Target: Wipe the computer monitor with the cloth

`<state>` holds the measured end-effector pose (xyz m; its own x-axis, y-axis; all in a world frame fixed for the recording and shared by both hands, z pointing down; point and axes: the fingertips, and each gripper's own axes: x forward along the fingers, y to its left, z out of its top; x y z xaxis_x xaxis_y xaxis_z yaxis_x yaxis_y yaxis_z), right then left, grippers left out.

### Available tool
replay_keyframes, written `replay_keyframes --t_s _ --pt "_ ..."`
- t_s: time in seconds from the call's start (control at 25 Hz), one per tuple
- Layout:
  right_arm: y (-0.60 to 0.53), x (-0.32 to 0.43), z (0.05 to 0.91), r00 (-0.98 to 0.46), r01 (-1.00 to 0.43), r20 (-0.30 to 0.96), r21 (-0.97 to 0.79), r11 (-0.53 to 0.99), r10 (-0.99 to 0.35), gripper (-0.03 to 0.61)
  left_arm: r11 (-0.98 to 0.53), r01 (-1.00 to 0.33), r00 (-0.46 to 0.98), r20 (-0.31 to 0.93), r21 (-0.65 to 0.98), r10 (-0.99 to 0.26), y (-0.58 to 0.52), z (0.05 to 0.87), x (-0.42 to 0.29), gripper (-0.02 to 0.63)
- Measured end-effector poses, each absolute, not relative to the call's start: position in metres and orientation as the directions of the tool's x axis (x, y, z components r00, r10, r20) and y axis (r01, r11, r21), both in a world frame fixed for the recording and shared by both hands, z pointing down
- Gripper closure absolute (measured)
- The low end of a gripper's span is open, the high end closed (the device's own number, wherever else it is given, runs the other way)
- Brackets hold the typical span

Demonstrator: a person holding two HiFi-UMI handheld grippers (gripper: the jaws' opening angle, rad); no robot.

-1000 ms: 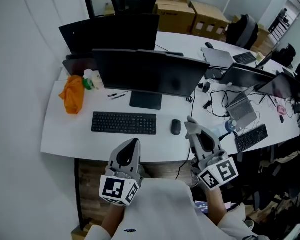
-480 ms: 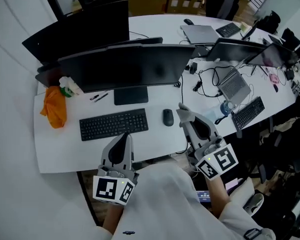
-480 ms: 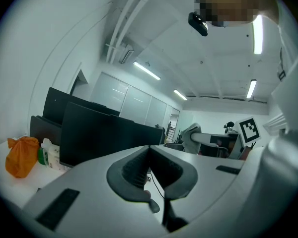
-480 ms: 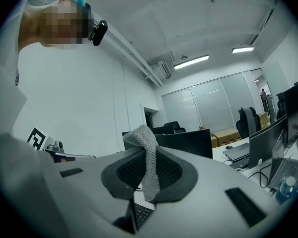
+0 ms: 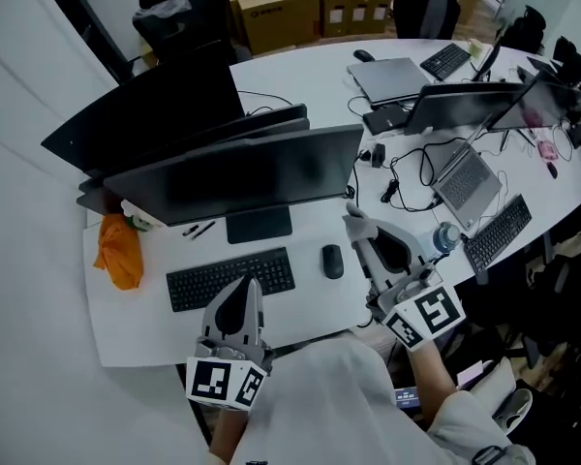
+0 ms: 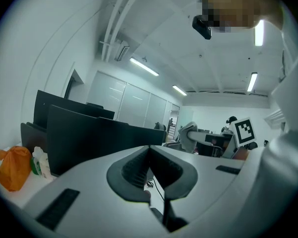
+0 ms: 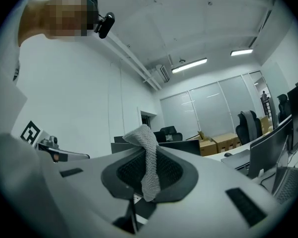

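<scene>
1. Firstly, the white desk (image 5: 145, 332) curves across the head view and carries everything below.
2. Upon it stands the computer monitor (image 5: 242, 177), dark-screened and upright on its stand, facing the person. It also shows as a black slab in the left gripper view (image 6: 89, 138).
3. Behind it, another dark monitor (image 5: 145, 105) faces the same way, partly hidden by the first.
4. A black keyboard (image 5: 230, 279) lies on the desk just in front of the monitor's stand.
5. The left gripper (image 5: 249, 284) hovers over the keyboard's near edge, well short of the screen. In its own view (image 6: 150, 150) the two jaws are pressed together with nothing between them.
6. The right gripper (image 5: 360, 242) is held above the desk's right end, near the monitor's lower right corner but apart from it. Its jaws are pinching the cloth.
7. An orange bundle (image 5: 119, 252) sits at the desk's left end, beside a small white bottle (image 5: 136, 218). Whether it is bag or fabric cannot be told.
8. A black mouse (image 5: 332, 261) rests just right of the keyboard, between the two grippers.
9. Smallest, the grey knitted cloth (image 5: 354, 224) pokes out past the right gripper's tips. In the right gripper view (image 7: 148, 162) it stands up between the jaws and flops over at the top, not touching the monitor.
</scene>
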<state>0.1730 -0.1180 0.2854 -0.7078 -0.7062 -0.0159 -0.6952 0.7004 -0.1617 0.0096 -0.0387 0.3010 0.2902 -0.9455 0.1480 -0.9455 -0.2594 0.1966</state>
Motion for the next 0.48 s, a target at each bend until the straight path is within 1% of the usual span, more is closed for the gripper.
replay_keyframes --t_s 0.2,0.28,0.4,0.48 --pt "-0.151 0.183 0.279 -0.697 -0.711 0.005 -0.137 0.690 -0.717 0.537 -0.247 -0.950 0.277 0.152 0.190 -0.949 -0.058 0.294 0.020 0.595" --pt "-0.163 0.187 0.277 -0.694 -0.712 0.011 -0.155 0.685 -0.720 0.538 -0.235 -0.954 0.264 0.156 0.185 -0.952 -0.060 0.294 0.020 0.595" --pt "-0.178 0.196 0.263 -0.718 -0.670 -0.043 -0.227 0.706 -0.695 0.538 -0.218 -0.958 0.252 0.181 0.187 -0.951 -0.065 0.302 0.023 0.595" --pt "-0.189 0.202 0.253 -0.713 -0.672 -0.069 -0.217 0.708 -0.697 0.538 -0.210 -0.961 0.243 0.183 0.181 -0.953 -0.069 0.302 0.027 0.595"
